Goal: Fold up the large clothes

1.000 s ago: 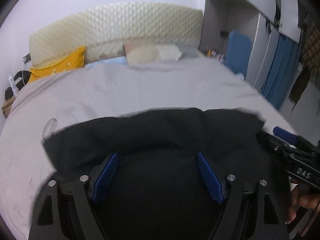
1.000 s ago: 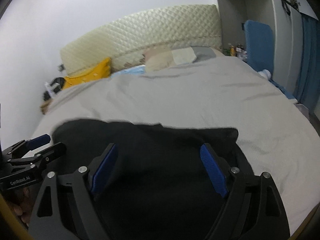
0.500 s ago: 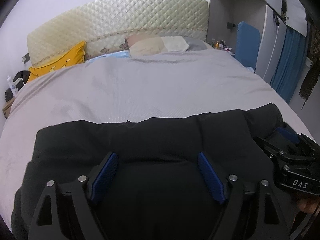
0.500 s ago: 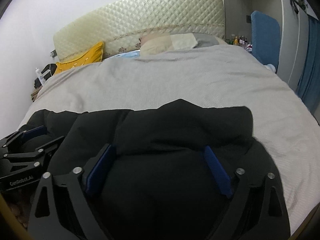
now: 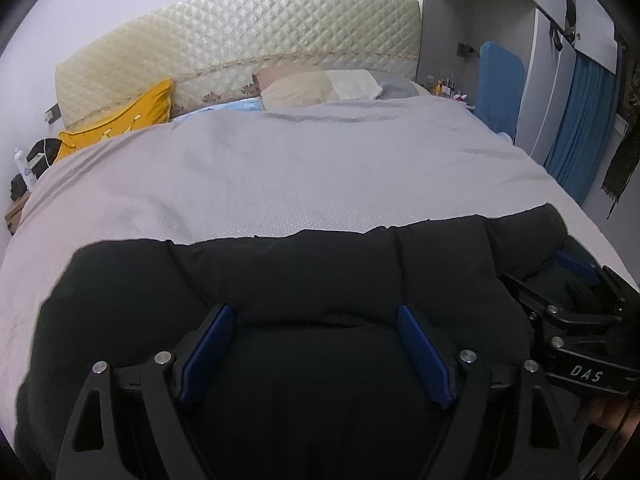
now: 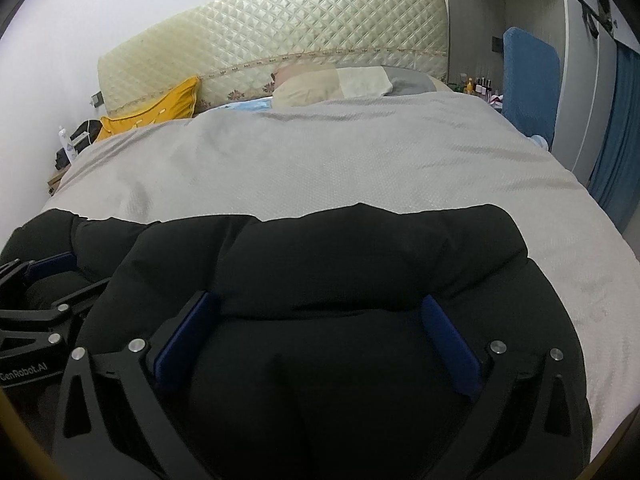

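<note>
The left hand-held gripper (image 5: 316, 350) fills the bottom of the left wrist view, its blue pads (image 5: 208, 350) spread wide with the black padded jacket (image 5: 320, 272) bulging up between them. The pads seem to rest against the fabric rather than pinch it, though the dark cloth makes contact hard to judge, so I read this one as released. In the right wrist view the right hand-held gripper (image 6: 316, 344) sits low in the frame, its jaws opening around the same puffy black bulk, with fabric between the pads but not clamped. Each gripper shows in the other's view: the right one at the lower right edge of the left wrist view (image 5: 576, 280), the left one at the lower left edge of the right wrist view (image 6: 48, 276).

The black padded jacket lies bunched across the lower half of both frames, on the near end of the bed (image 5: 320, 168), which is covered by a pale grey bedspread (image 6: 340, 160). At the far end, in the upper middle of the frame, a beige pillow (image 5: 316, 90) lies under the cream quilted headboard (image 5: 240, 40). A yellow cushion (image 5: 120, 120) leans at the upper left. A blue padded board (image 5: 500, 84) stands at the upper right, with a blue curtain (image 5: 580, 132) further right.
</note>
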The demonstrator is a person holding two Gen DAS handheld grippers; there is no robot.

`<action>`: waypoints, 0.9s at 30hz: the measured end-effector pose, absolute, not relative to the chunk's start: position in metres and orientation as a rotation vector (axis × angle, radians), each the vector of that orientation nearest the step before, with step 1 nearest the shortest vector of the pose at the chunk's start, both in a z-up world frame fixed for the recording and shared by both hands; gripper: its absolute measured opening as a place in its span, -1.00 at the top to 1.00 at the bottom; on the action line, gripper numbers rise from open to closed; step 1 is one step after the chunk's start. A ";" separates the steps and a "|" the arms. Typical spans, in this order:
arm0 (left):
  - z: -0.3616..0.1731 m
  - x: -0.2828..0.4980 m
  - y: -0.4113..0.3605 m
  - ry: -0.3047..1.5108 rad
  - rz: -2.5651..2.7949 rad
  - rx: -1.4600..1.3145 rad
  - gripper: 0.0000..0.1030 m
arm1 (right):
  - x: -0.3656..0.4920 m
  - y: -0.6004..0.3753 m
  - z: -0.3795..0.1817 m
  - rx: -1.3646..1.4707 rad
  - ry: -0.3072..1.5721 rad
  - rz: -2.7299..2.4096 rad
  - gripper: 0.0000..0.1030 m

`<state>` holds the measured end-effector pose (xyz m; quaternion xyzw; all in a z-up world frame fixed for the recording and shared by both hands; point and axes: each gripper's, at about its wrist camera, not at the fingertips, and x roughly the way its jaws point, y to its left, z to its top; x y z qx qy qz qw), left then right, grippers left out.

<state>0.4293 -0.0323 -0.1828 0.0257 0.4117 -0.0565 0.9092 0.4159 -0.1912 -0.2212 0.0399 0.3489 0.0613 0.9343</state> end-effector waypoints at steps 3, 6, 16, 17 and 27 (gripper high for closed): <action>-0.175 0.421 -0.030 0.844 -0.100 0.071 -0.63 | 0.407 -0.200 -0.214 0.097 0.699 0.144 -0.99; -0.164 0.410 -0.024 0.814 -0.068 0.101 -0.63 | 0.397 -0.208 -0.206 0.084 0.680 0.143 -0.99; -0.159 0.377 0.035 0.792 0.027 0.058 -0.63 | 0.368 -0.237 -0.212 0.056 0.665 0.127 -0.99; -0.162 0.375 0.036 0.786 0.034 0.062 -0.64 | 0.369 -0.237 -0.215 0.058 0.669 0.132 -0.99; -0.170 0.374 0.029 0.760 0.081 0.090 -0.70 | 0.368 -0.244 -0.225 0.107 0.664 0.130 -0.99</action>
